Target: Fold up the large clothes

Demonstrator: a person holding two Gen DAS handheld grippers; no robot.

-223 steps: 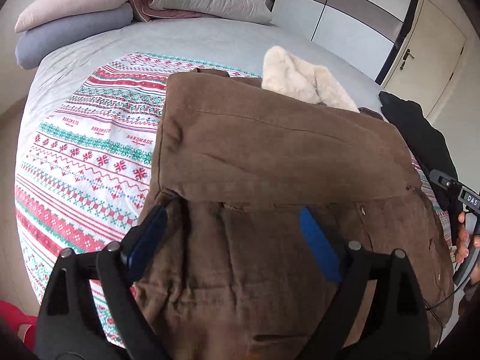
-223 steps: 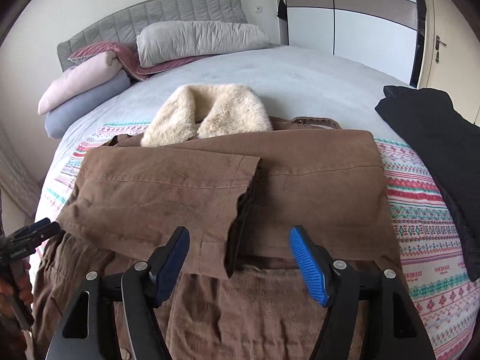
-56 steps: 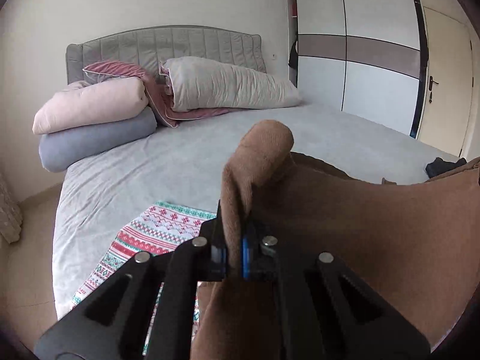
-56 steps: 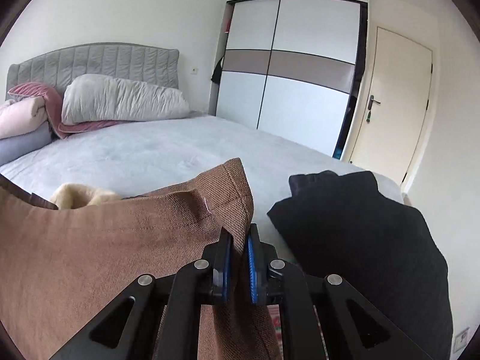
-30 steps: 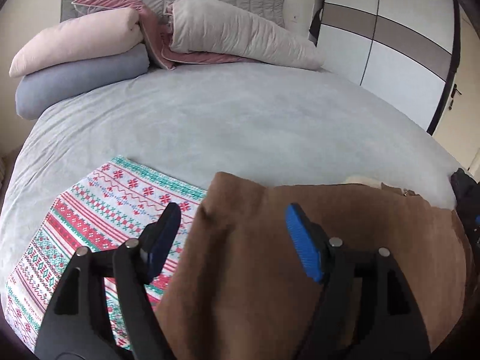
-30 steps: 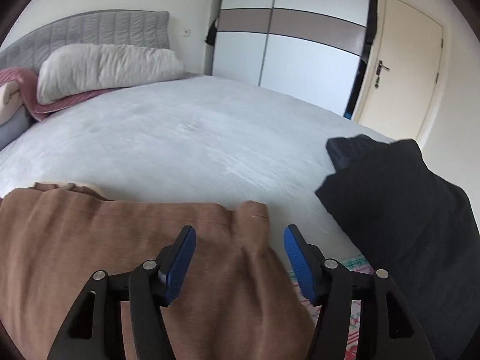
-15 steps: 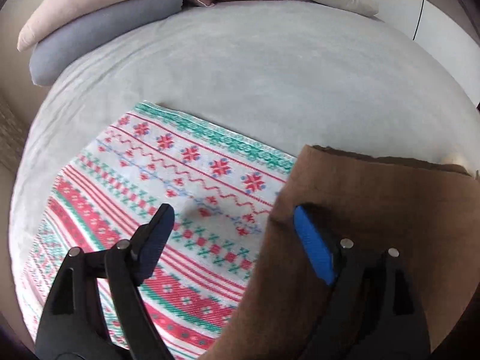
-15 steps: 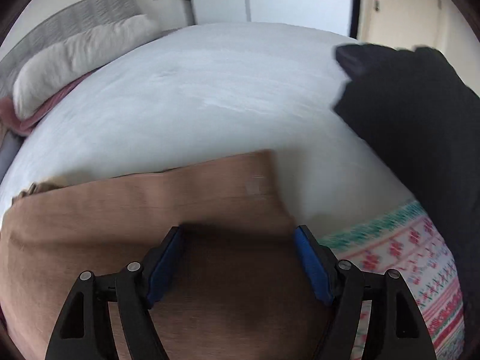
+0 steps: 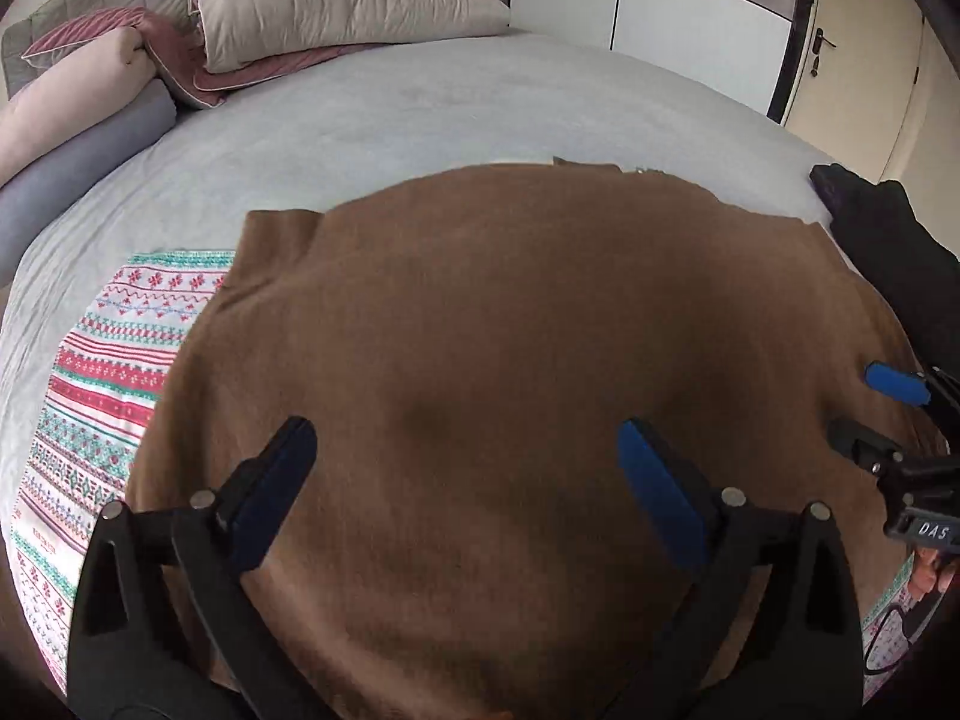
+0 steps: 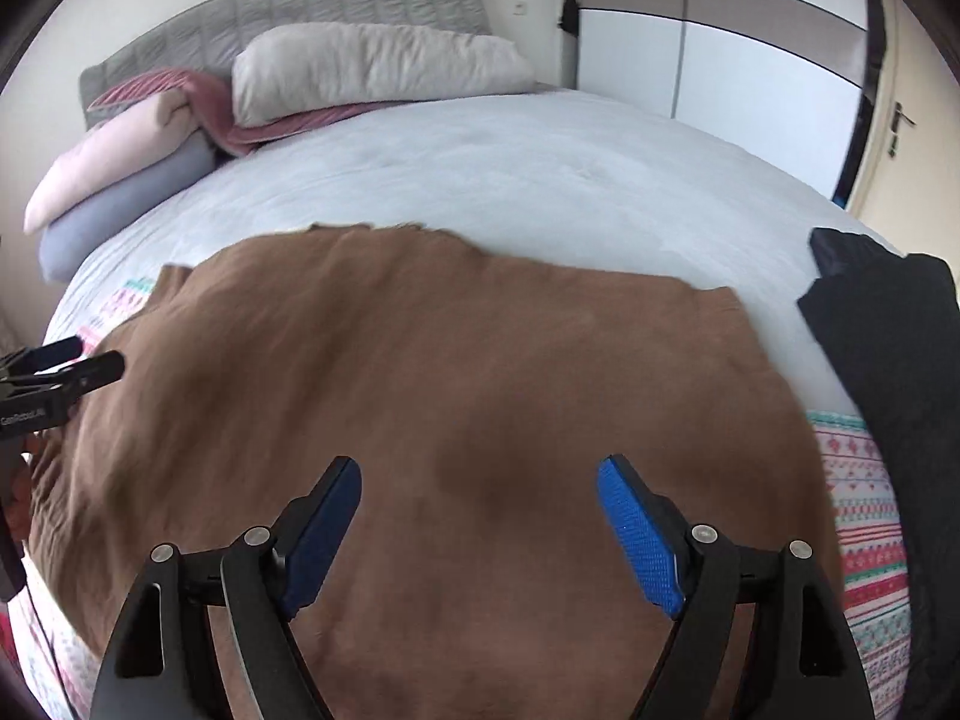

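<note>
You held both the left tongs and right tongs apart above the folded brown coat; pressing it flat would have helped.

Brown coat, heavy woven cloth, folded over on itself into a broad, roughly rectangular bundle, lying flat on the bed with plain back fabric uppermost. Surface mostly smooth, with shallow wrinkles and a soft dent near the middle. Far edge uneven, with a bit of metal hardware poking out. Far left corner folded into a small separate flap. Collar and sleeves hidden.
</note>
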